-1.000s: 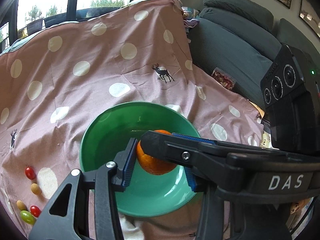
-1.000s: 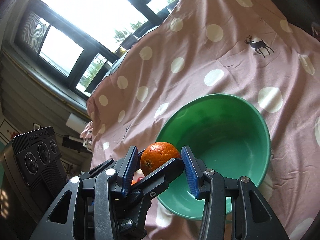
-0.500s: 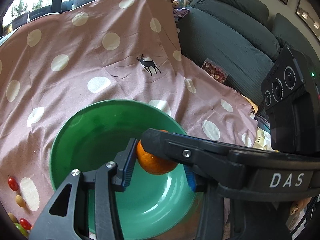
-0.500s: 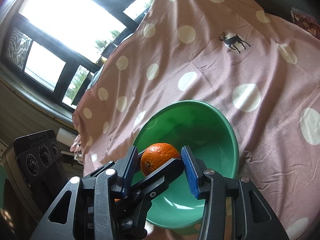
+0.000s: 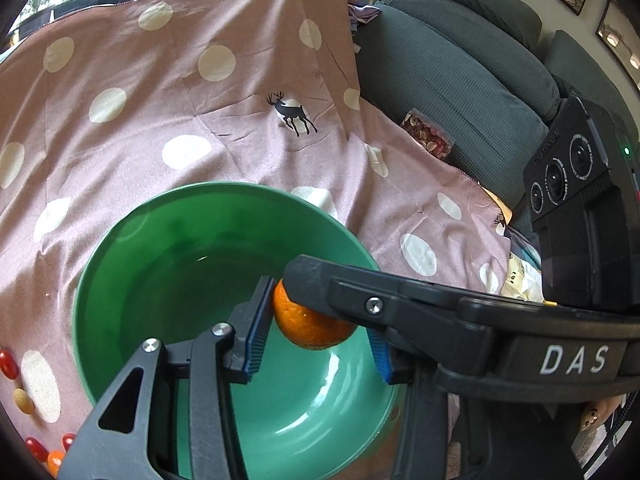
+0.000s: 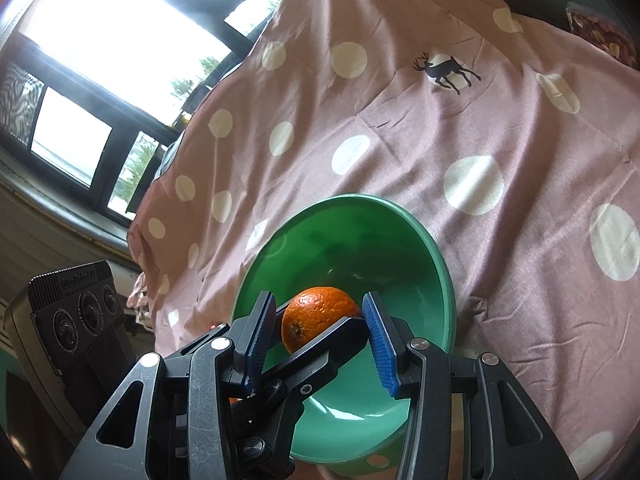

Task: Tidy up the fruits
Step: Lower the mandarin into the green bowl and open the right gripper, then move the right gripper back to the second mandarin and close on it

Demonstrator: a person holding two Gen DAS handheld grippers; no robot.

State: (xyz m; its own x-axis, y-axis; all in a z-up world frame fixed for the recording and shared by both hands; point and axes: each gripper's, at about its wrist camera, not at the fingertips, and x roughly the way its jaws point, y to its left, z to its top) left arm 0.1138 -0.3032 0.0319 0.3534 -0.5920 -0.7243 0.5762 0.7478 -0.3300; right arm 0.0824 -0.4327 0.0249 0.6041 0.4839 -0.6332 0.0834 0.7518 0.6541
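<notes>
Both hand-held grippers, left (image 5: pixel 316 332) and right (image 6: pixel 324 334), clamp 1 orange (image 5: pixel 310 326) between their blue pads, crossed over each other. The orange hangs above the green bowl (image 5: pixel 132 256). Beyond lies spotted pink cloth (image 5: pixel 168 92); small tomatoes (image 5: pixel 8 364) sit left of the bowl.

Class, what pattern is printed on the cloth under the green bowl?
The cloth is dusty pink with white polka dots and small black deer, clearest in the right wrist view.

Polka-dot cloth (image 5: pixel 168 120), grey sofa (image 5: pixel 460 72), bright window (image 6: pixel 120 36).
</notes>
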